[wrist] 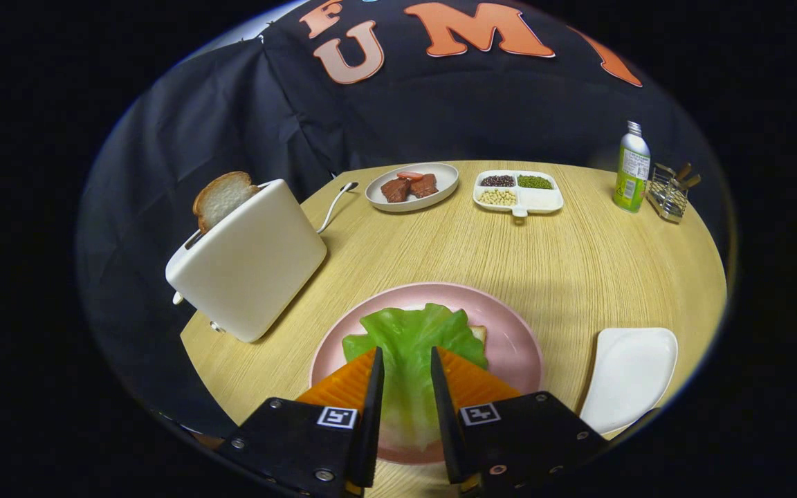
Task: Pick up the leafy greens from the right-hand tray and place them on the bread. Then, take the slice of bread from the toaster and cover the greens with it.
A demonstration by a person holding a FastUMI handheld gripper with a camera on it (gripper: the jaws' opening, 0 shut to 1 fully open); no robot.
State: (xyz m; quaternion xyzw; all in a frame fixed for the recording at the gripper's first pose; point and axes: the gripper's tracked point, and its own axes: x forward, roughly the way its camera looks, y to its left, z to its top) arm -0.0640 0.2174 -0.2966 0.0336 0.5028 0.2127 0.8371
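ok, readable text: nothing legible, the green bottle (631, 168) has a label but it's too small to read, and the gripper (407, 387) body carries two square black-and-white marker tags. counts: one toaster (250, 259) at the table's left edge, tilted in this view, with one bread slice (221, 198) sticking out of its slot; one pink plate (509, 332) just ahead of the fingers; one lettuce leaf (409, 335) on it; one bread slice under the leaf, only a corner (478, 334) showing at the leaf's right side; one white tray (630, 377) right of the pink plate, nothing on it; one oval dish (440, 188) at the far side with brown meat pieces (409, 187) and a red bit on top; one divided dish (544, 202) beside it with dark, green and pale beans in three sections; one wire rack (668, 194) with brown-handled things next to the bottle. wood table (509, 256), round. gripper: fingers partly open, narrow gap, leaf's pale stem end lies between them, leaf spreads out beyond the tips. can't tell if both fingers actually press on the leaf or just straddle it. leaf sits on the bread on the pink plate, not lifted as far as i can see.
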